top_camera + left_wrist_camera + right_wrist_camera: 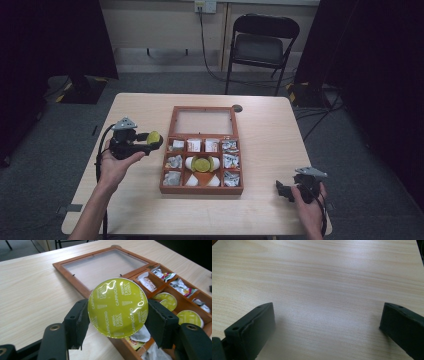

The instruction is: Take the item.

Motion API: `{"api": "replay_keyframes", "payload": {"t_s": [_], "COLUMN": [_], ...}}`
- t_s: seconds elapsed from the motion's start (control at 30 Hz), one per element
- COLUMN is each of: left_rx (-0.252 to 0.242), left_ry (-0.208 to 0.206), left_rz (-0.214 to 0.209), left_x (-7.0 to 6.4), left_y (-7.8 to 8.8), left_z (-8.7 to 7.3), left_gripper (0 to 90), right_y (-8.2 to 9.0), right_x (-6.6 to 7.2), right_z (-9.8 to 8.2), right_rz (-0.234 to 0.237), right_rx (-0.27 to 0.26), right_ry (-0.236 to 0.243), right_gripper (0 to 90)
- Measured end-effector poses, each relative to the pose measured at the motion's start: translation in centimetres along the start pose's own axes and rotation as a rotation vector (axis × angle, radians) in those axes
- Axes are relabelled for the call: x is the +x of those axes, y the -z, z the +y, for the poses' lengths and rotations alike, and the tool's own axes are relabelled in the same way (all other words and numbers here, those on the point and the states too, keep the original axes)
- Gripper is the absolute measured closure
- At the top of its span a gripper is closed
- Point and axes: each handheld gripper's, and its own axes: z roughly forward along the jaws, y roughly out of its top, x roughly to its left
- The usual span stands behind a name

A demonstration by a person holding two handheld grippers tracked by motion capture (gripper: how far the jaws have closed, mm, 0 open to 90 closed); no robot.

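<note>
A: Left gripper (117,322) is clamped on a round lime-green foil-topped coffee capsule (118,307), one jaw on each side of its rim. In the high view the capsule (153,137) sits left of centre, held above the pale wooden table (280,140), just left of the open reddish-brown wooden compartment box (202,189).

B: Right gripper?

A: Right gripper (286,190), lower right of the high view, rests low near the table's near edge. Its own view shows the jaws spread wide with bare tabletop between them; nothing held.

B: Box contents?

A: More green-lidded capsules (168,300) in the middle compartments, foil sachets (183,287) along the right side. The glass-paned lid (100,265) lies flat behind the box.

B: Handling notes on the capsule?

A: Judged light, with a thin plastic shell and a glossy foil top, likely slippery and easily dented. Grip across the rim diameter, as now, seems right; moderate squeeze only, keep off the foil face.
</note>
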Motion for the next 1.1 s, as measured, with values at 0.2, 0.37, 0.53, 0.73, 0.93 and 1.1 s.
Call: {"api": "replay_keyframes", "payload": {"t_s": [0.2,0.37,0.53,0.73,0.93,1.1], "left_rx": [0.012,0.037,0.052,0.081,0.120,0.153], "left_ry": [0.023,0.061,0.077,0.103,0.105,0.114], "left_rz": [0.038,0.066,0.081,0.084,0.086,0.096], "left_x": [1.3,2.4,3.1,4.0,4.7,4.8], "left_y": [-0.1,-0.5,-0.8,-1.8,-2.8,-3.6], "left_z": [-0.7,-1.6,-2.1,-3.3,-4.4,-5.2], "left_gripper": [38.4,38.4,38.4,38.3,38.3,38.3], "right_y": [0.0,0.0,0.0,0.0,0.0,0.0], "right_x": [0.0,0.0,0.0,0.0,0.0,0.0], "right_z": [0.0,0.0,0.0,0.0,0.0,0.0], "right_rz": [-0.001,-0.001,-0.001,-0.001,-0.001,-0.001], "right_rx": [-0.001,-0.001,-0.002,-0.002,-0.001,-0.002], "right_ry": [0.001,0.001,0.001,0.001,0.001,0.001], "right_gripper": [0.0,0.0,0.0,0.0,0.0,0.0]}}
